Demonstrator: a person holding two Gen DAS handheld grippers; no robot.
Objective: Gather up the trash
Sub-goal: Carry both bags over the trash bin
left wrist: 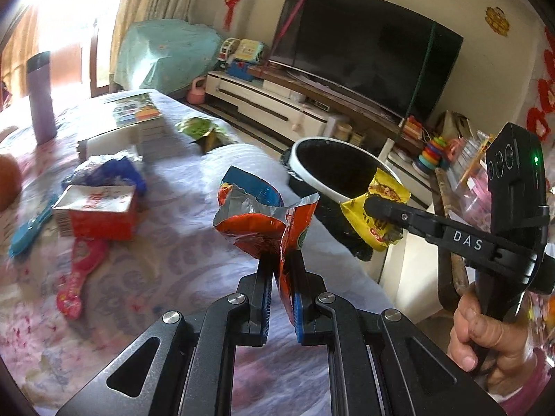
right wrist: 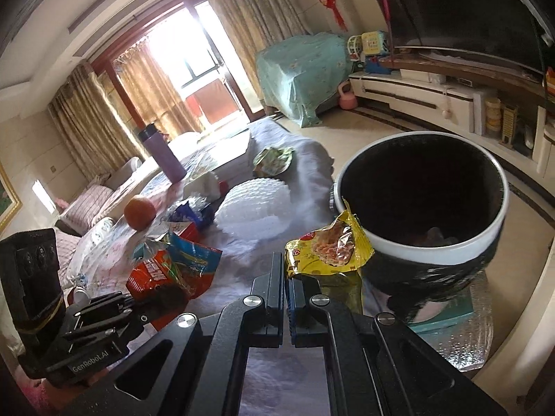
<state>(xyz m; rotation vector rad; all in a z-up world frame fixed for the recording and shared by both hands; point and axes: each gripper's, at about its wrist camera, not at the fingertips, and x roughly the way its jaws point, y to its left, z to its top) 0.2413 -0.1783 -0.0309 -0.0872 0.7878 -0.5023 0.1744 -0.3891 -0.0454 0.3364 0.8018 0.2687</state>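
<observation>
Left gripper point(left wrist: 282, 260) clamps the red-blue wrapper point(left wrist: 256, 215). Right gripper point(right wrist: 286, 270) clamps the yellow wrapper point(right wrist: 326, 248), bin point(right wrist: 492, 235) at two o'clock holding indistinct scraps.

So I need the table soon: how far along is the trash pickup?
Partly done. The bin already holds some scraps. In hand: the left gripper grips a red-and-blue wrapper, the right gripper a yellow wrapper near the rim. Left on the table: a green wrapper, a blue wrapper, a torn red carton.
</observation>
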